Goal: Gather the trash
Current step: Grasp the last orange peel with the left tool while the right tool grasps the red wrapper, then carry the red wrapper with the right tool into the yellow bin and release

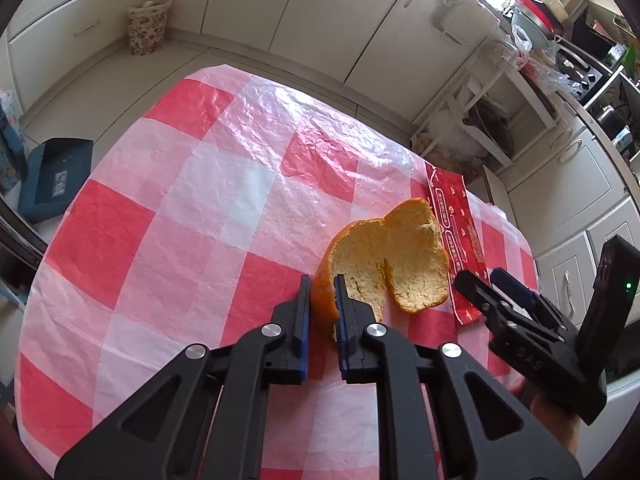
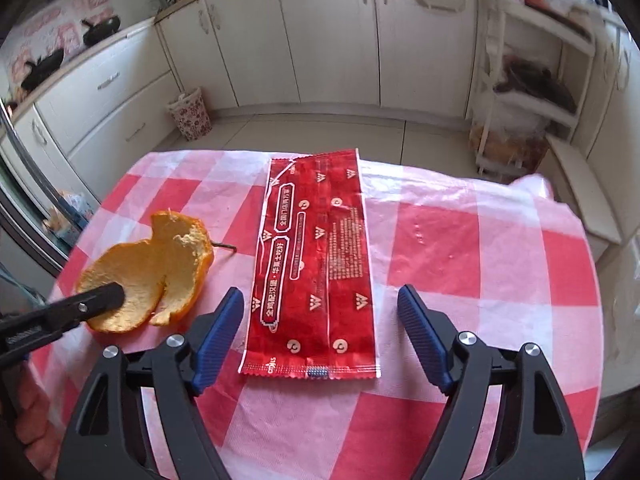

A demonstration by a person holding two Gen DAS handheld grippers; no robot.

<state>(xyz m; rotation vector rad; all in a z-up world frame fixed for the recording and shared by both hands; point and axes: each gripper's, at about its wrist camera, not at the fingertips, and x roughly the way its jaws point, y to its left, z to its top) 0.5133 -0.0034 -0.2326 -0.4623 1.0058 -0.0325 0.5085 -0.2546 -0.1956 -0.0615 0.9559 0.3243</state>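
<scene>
Left jaws on orange peel (image 1: 384, 252)

Orange peel (image 1: 388, 256), pith up, beside flat red wrapper (image 2: 316, 268)

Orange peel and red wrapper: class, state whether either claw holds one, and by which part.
The left claw grips the orange peel by its near edge. The right claw is open around the red wrapper, holding nothing.

Both wrist views look close down along their jaws at the checked bench (image 1: 200, 200), cabinets behind. Shared: the peel (image 1: 388, 256), the wrapper (image 2: 316, 268) and the floor basket (image 2: 190, 114).
</scene>
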